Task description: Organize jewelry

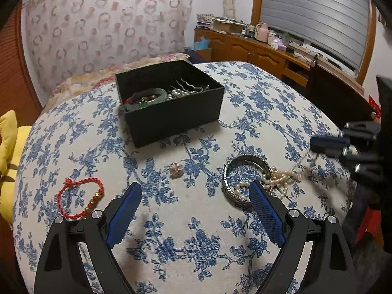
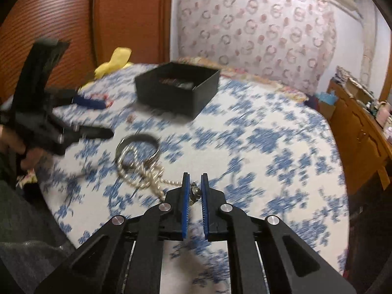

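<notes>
Nearest in the right wrist view, the right gripper point(image 2: 194, 183) has its jaws nearly closed on the small metal clasp point(image 2: 195, 194) at one end of the pearl necklace point(image 2: 147, 175). The strand trails away to the left and loops through the silver bangle point(image 2: 138, 147) lying on the blue-flowered cloth point(image 2: 257, 134). That tangle is the main risk: lifting the clasp could drag the bangle along, or the thin clasp could slip from between the pads and drop the pearls.

The left gripper point(image 1: 196, 193) hovers wide open and empty over the cloth, its right finger just in front of the bangle, so a sideways pull on the strand could snag against it.

To the near left lies a red cord bracelet point(image 1: 79, 197), and mid-table a small pinkish ornament point(image 1: 176, 169), both loose and easily swept aside.

Farther back sits the black box point(image 1: 171, 103), already holding a green bangle, pearls and hairpins; a swinging strand could catch its rim.
</notes>
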Action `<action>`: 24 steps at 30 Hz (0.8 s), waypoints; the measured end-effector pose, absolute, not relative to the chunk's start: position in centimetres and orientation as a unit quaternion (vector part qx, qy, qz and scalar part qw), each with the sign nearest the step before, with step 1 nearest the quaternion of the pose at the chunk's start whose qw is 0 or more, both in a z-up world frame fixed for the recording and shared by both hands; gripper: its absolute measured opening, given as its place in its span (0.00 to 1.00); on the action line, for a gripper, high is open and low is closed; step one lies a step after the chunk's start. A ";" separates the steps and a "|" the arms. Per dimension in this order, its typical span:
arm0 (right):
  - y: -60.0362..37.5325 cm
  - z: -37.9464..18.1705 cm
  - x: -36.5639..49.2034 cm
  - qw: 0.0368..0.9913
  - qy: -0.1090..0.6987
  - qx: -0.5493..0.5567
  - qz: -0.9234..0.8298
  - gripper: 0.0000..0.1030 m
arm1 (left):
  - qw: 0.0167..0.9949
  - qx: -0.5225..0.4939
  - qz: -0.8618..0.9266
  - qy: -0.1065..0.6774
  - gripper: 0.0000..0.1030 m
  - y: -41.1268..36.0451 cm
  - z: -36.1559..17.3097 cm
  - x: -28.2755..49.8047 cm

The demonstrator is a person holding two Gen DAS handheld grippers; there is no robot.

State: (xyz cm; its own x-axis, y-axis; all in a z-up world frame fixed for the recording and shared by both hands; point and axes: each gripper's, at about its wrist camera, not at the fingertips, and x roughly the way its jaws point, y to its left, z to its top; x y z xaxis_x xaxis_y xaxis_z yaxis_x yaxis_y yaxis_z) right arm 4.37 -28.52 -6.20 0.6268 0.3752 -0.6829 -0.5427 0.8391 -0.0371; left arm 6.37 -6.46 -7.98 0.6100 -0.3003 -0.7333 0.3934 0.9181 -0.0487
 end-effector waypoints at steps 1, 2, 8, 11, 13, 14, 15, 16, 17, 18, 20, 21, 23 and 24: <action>-28.8 -5.9 4.5 0.897 0.343 -0.118 0.253 0.10 | 0.895 0.058 -0.195 0.398 0.83 -6.6 -8.0 6.4; -29.1 -5.7 4.7 0.898 0.342 -0.117 0.250 0.10 | 0.894 0.058 -0.196 0.398 0.83 -6.6 -8.1 6.5; -29.9 -5.7 5.4 0.902 0.341 -0.112 0.238 0.10 | 0.889 0.058 -0.212 0.403 0.81 -7.4 -8.1 7.9; -29.9 -6.1 5.5 0.901 0.344 -0.112 0.238 0.10 | 0.883 0.065 -0.217 0.411 0.63 -8.0 -8.3 8.7; -29.8 -6.3 5.5 0.900 0.345 -0.113 0.239 0.10 | 0.878 0.066 -0.228 0.415 0.52 -8.4 -8.4 9.2; -29.7 -6.4 5.5 0.900 0.346 -0.114 0.240 0.10 | 0.875 0.066 -0.232 0.420 0.44 -8.6 -8.6 9.5; -29.7 -6.4 5.5 0.900 0.346 -0.114 0.240 0.10 | 0.873 0.068 -0.234 0.422 0.36 -8.9 -8.7 9.7; -29.7 -6.4 5.5 0.900 0.346 -0.114 0.240 0.10 | 0.871 0.072 -0.236 0.424 0.31 -9.2 -8.8 9.8; -29.7 -6.5 5.5 0.900 0.345 -0.113 0.240 0.10 | 0.869 0.076 -0.239 0.426 0.27 -9.5 -8.9 10.0; -29.7 -6.5 5.5 0.900 0.346 -0.112 0.240 0.10 | 0.866 0.081 -0.245 0.429 0.27 -9.8 -9.1 10.2; -29.6 -6.6 5.5 0.900 0.347 -0.113 0.240 0.10 | 0.861 0.087 -0.251 0.434 0.26 -10.3 -9.4 10.4; -29.6 -6.6 5.5 0.899 0.347 -0.113 0.241 0.10 | 0.859 0.095 -0.251 0.435 0.25 -10.6 -9.5 10.5; -29.5 -6.7 5.5 0.899 0.348 -0.113 0.242 0.10 | 0.860 0.111 -0.249 0.431 0.21 -11.1 -9.5 10.4; -29.5 -6.8 5.5 0.899 0.348 -0.113 0.242 0.10 | 0.860 0.114 -0.249 0.430 0.11 -11.1 -9.5 10.4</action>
